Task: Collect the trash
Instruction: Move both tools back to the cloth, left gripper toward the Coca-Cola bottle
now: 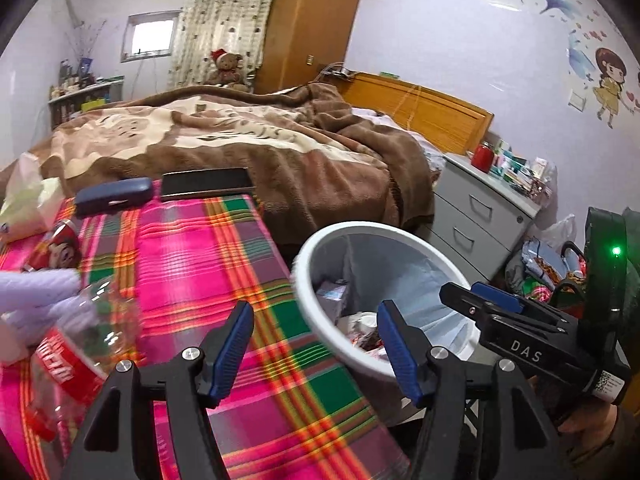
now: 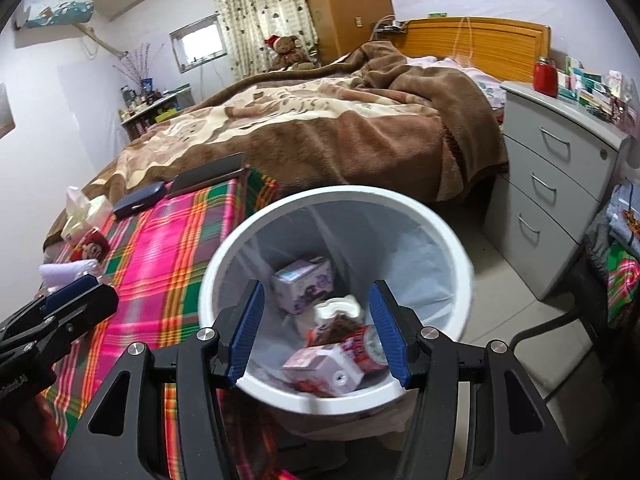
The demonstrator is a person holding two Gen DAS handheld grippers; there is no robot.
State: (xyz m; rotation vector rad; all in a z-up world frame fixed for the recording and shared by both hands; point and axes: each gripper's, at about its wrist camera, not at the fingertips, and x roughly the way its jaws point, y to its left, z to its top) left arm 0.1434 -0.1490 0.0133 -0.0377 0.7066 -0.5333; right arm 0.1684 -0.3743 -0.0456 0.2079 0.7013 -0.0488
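A white bin (image 1: 360,227) with a pale liner stands beside the plaid-covered table (image 1: 208,264). Inside the bin (image 2: 340,193) lie a lilac carton (image 2: 304,284), a pink carton (image 2: 324,372) and a red-printed cup (image 2: 366,346). My right gripper (image 2: 318,332) hangs open just above the bin's near rim, nothing between its pads. My left gripper (image 1: 316,354) is open and empty over the table's right edge. A clear bottle with a red label (image 1: 68,364) lies on the cloth at lower left, and a red can (image 1: 60,246) is behind it. The right gripper (image 1: 468,296) reaches over the bin from the right.
A tissue pack (image 1: 24,200), a blue case (image 1: 114,196) and a black flat box (image 1: 206,184) sit at the table's far end. A blurred lilac-white soft thing (image 1: 36,292) is at the left. The bed (image 1: 260,140) lies behind, grey drawers (image 2: 552,200) to the right.
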